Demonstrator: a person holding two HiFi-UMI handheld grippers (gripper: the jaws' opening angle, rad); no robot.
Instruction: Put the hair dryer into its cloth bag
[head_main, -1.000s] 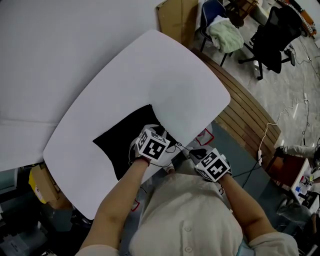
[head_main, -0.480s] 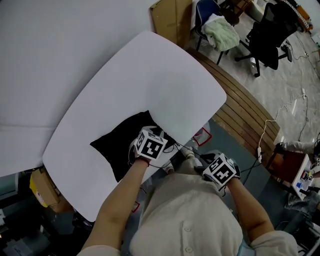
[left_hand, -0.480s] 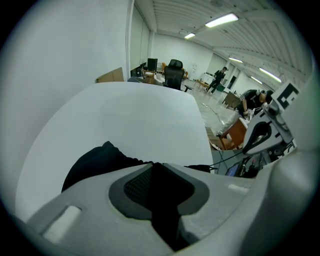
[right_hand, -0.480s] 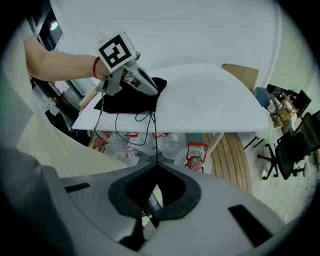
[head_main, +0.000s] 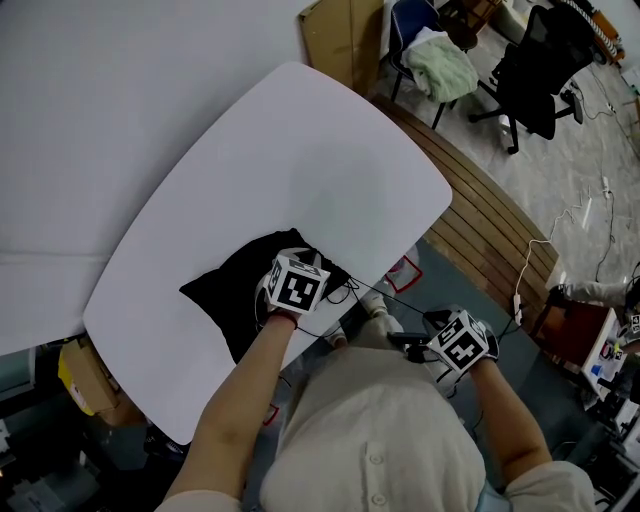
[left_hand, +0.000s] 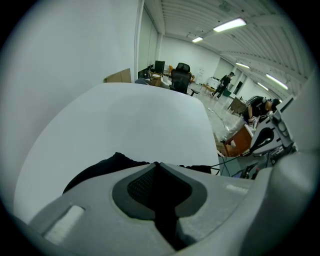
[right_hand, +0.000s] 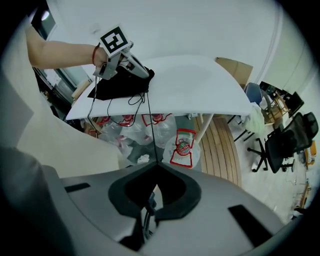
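A black cloth bag (head_main: 232, 288) lies on the white table (head_main: 300, 150) by its near edge. My left gripper (head_main: 285, 282) points steeply down onto the bag's near end, and its jaws (left_hand: 156, 164) are shut with black cloth (left_hand: 100, 167) at their tips. A thin black cord (head_main: 375, 293) runs taut from that end of the bag to my right gripper (head_main: 405, 342), which hangs off the table's edge. The right gripper (right_hand: 156, 166) is shut on the cord (right_hand: 148, 125). From there I see the bag (right_hand: 120, 82) and the left gripper (right_hand: 141, 75). No hair dryer shows.
Under the table lie clear plastic bags with red print (right_hand: 182, 147). A wooden slatted floor strip (head_main: 490, 230) runs to the right, with office chairs (head_main: 540, 70) and a cardboard sheet (head_main: 345, 40) beyond. My own torso fills the bottom of the head view.
My right gripper has moved right, away from the table's edge, and the cord between it and the bag has stretched out. The left gripper stays on the bag, whose near end has bunched slightly.
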